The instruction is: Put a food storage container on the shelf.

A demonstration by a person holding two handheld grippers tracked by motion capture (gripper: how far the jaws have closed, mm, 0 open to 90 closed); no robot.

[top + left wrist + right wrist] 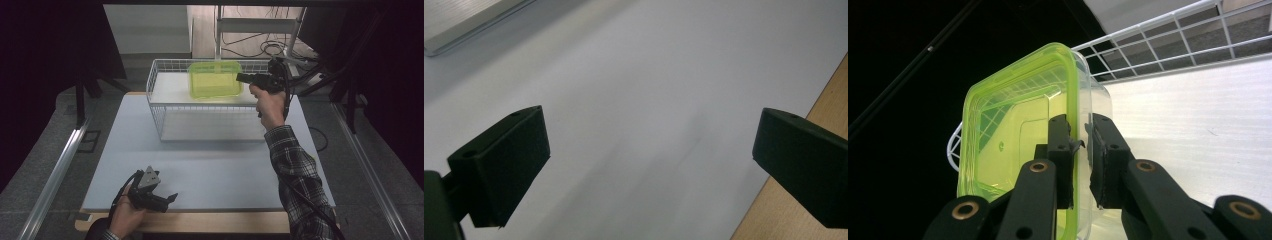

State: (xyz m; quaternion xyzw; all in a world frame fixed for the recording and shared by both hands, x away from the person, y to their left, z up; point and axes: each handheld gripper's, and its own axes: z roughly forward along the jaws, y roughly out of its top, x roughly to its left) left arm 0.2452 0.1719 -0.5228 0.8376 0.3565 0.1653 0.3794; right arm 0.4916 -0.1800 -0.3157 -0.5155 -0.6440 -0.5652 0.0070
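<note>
Glossy translucent plastic container (1018,145), white wire basket (155,75)

Dim, dark-edged, softly blurred frames

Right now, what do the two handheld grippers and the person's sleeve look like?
Both are black. The left gripper carries a grey three-cornered plate and broad, flat, blocky fingers. The right gripper has slotted linkage arms with brass-coloured rivets. Black cables trail from both. The right sleeve is dark plaid.
</note>
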